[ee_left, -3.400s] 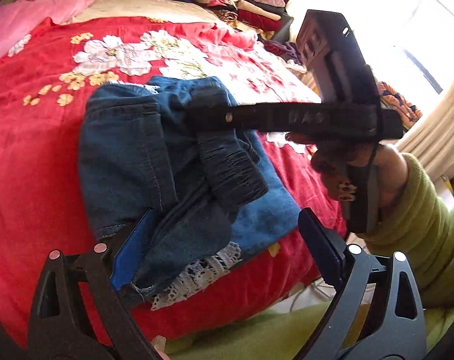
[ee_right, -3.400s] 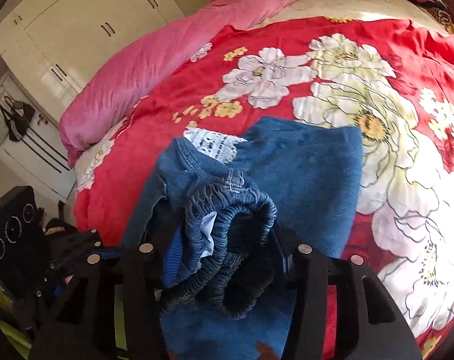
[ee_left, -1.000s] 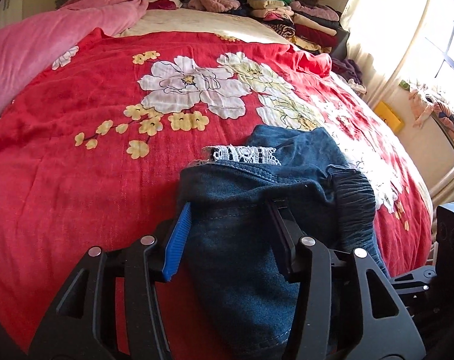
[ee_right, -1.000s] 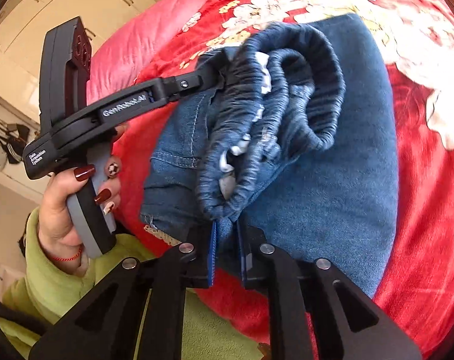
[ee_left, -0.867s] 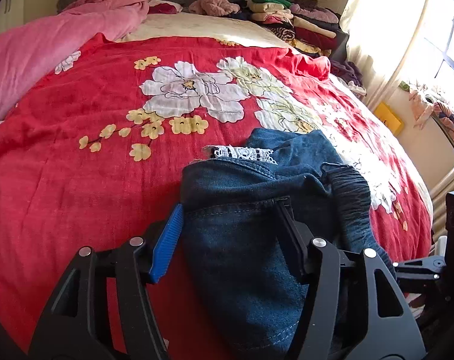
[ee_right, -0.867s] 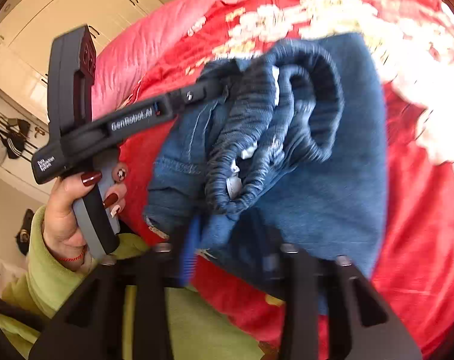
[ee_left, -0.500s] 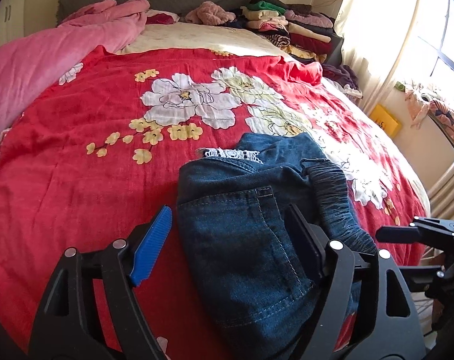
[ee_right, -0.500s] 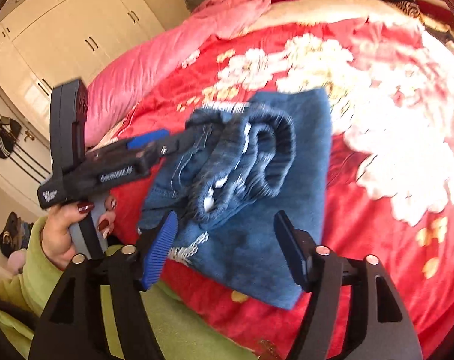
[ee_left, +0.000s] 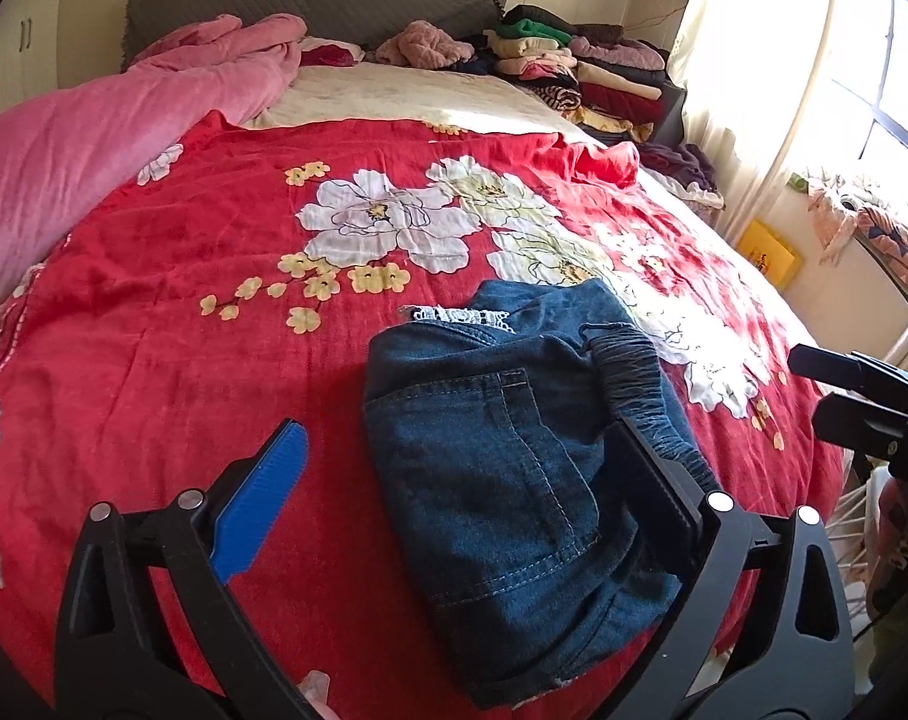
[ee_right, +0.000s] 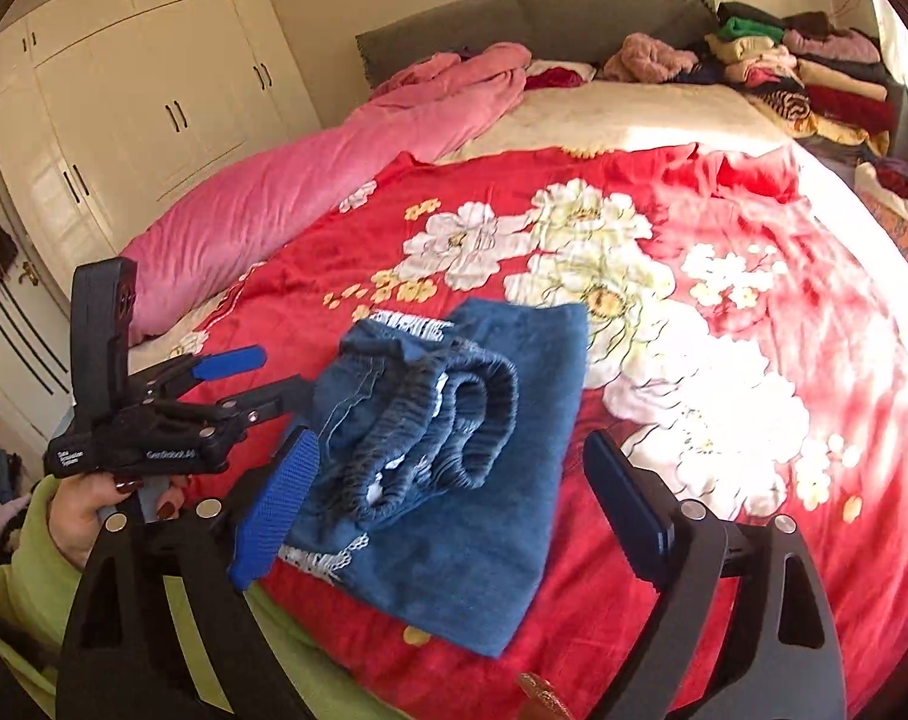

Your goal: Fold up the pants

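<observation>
The blue denim pants (ee_left: 514,456) lie folded in a compact bundle near the front edge of the red floral bedspread (ee_left: 214,300). White lace trim shows at the far end, the elastic waistband on the right. In the right wrist view the pants (ee_right: 454,450) show the waistband curled on top. My left gripper (ee_left: 460,480) is open and empty, its fingers on either side of the bundle and just above it; it also shows in the right wrist view (ee_right: 256,372). My right gripper (ee_right: 448,492) is open and empty, held back from the bundle; its tips show in the left wrist view (ee_left: 814,384).
A pink duvet (ee_left: 94,138) lies along the left side of the bed. A stack of folded clothes (ee_left: 574,72) sits at the far right by the grey headboard. White wardrobes (ee_right: 142,96) stand to the left. A window (ee_left: 874,90) is on the right.
Both grippers let go of the pants, opened wide and pulled back. The folded bundle now rests on the bedspread by itself.
</observation>
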Available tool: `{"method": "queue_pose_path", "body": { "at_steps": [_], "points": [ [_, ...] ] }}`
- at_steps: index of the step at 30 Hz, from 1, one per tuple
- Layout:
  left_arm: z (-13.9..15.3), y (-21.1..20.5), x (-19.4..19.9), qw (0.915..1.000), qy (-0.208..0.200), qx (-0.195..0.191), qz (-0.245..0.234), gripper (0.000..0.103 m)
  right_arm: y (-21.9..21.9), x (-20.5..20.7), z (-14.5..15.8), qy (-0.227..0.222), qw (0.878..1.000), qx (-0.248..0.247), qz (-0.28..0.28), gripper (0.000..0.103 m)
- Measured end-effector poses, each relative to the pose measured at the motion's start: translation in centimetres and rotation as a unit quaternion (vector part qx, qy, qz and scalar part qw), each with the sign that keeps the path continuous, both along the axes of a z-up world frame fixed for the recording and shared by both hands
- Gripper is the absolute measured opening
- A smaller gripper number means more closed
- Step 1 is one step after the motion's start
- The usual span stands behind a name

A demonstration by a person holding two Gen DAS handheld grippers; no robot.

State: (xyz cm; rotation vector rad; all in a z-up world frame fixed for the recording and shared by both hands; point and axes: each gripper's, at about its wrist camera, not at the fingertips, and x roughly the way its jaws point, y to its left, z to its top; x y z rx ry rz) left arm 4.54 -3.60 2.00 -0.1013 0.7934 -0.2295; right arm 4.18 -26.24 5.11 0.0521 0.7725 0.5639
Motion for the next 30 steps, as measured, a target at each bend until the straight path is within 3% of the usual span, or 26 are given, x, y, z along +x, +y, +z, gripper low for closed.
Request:
{"method": "queue_pose_path", "body": {
  "at_steps": [16, 25, 30],
  "points": [
    [0.2, 0.2, -0.9, 0.9998, 0.0, 0.017, 0.009, 0.093, -1.5, 1.1, -0.1, -0.009, 0.999, -0.017, -0.031, 0.089],
    [-1.2, 0.2, -0.2, 0.9995, 0.021, 0.018, 0.012, 0.093, -0.9, 2.9, -2.3, 0.023, 0.999, -0.033, -0.037, 0.089],
    [-2.5, 0.5, 0.5, 0.9988, 0.044, 0.011, 0.019, 0.093, -0.5, 4.9, -4.3, 0.064, 0.997, -0.029, -0.036, 0.089]
  ]
}}
